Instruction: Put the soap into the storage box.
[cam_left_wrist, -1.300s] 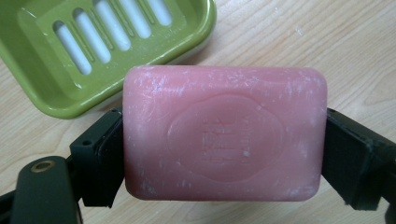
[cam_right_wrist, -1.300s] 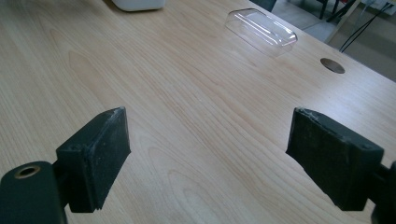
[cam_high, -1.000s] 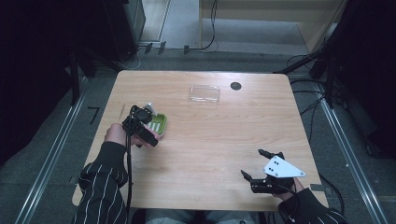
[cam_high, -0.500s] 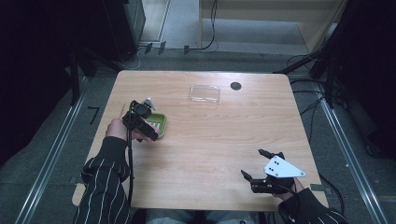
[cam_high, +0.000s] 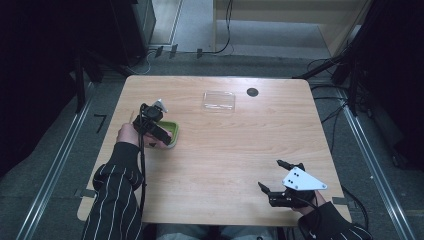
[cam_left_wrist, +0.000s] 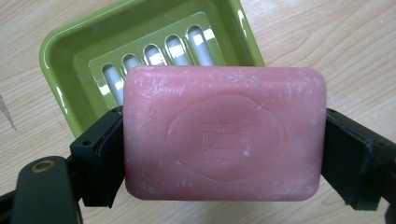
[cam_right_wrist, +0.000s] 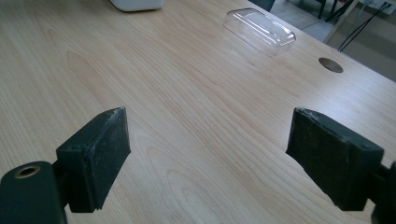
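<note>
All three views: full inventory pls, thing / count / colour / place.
Soap bar: 1, pink, clamped between the left gripper's jaws, above the dish.
Soap dish: 1, green, slotted insert, table left.
Clear lid: 1, transparent, table far centre.
Cable hole: 1, dark, right of the lid.
Table: 1, light wood.
Left gripper: 1, black, over the dish.
Right gripper: 1, black, jaws apart, near right corner.
Sleeves: 2, dark, pinstriped.
</note>
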